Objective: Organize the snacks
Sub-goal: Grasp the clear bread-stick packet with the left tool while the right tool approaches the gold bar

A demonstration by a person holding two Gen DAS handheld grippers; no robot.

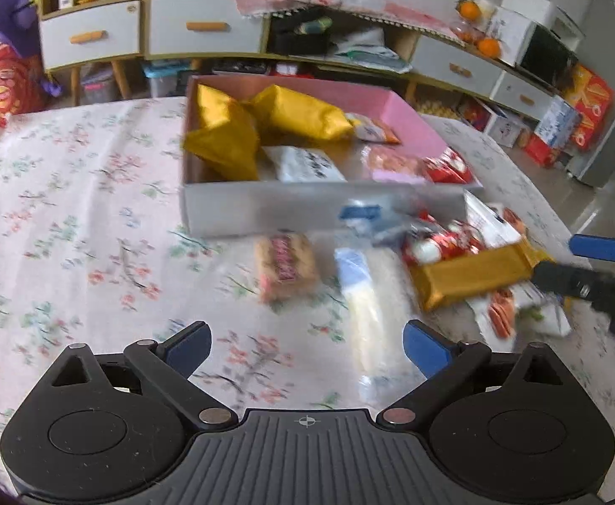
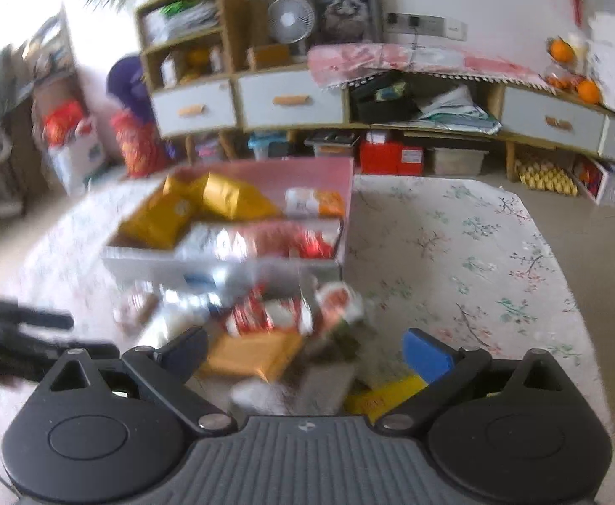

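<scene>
A shallow box (image 1: 265, 210) with pink inner walls sits on the floral table and holds yellow bags (image 1: 299, 113), a white packet and red packets. In front of it lie loose snacks: a pink-wrapped biscuit pack (image 1: 286, 267), a long clear pack (image 1: 364, 307), a gold bar (image 1: 475, 273) and red-and-white packets (image 1: 438, 248). My left gripper (image 1: 307, 349) is open and empty above the cloth, near the clear pack. My right gripper (image 2: 303, 351) is open over the loose pile, above the gold bar (image 2: 257, 357). The box also shows in the right wrist view (image 2: 223, 265). The right gripper shows at the right edge of the left wrist view (image 1: 560, 259).
The table has a floral cloth (image 1: 76, 210). Its right edge (image 2: 560, 273) drops to the floor. A yellow packet (image 2: 387, 393) lies under my right finger. Low cabinets with drawers (image 1: 202, 29) and boxes stand behind. The left gripper appears at the left of the right wrist view (image 2: 34, 328).
</scene>
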